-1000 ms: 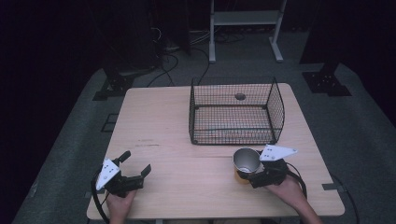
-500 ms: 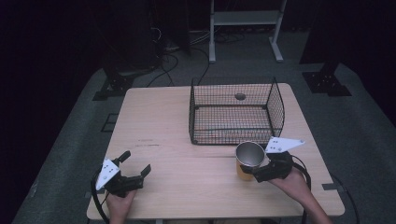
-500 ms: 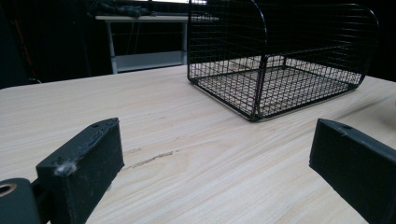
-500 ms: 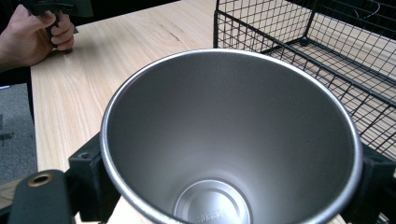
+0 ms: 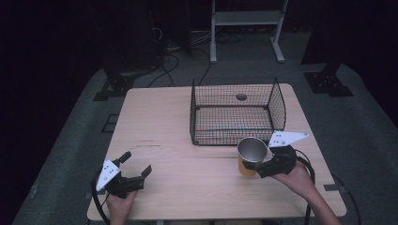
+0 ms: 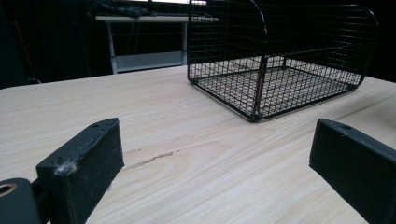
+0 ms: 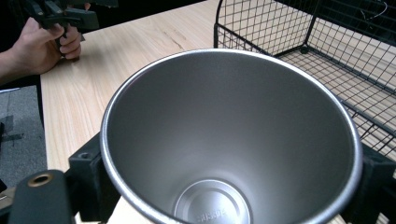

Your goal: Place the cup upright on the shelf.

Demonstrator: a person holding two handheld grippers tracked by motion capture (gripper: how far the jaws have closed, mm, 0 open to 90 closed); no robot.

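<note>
On one table [image 5: 169, 140]: one cup [image 5: 251, 156], one basket [image 5: 234, 112], two claws.

Both grippers black. Left gripper [image 5: 136, 165]: two flat block-shaped black jaws, edges scuffed with pale fuzz at one corner in the left gripper view, a round brass-coloured eyelet on the black body at bottom left. White three-cornered plate on top with small dark dots; black cable trails from it. Right gripper [image 5: 252, 165]: black body, white three-cornered plate with dots, black cable looping behind. Right gripper view shows black jaw blocks with a screw hole, same brass eyelet. Left hand [image 7: 44, 44] bare, no sleeves visible on forearms.
</note>
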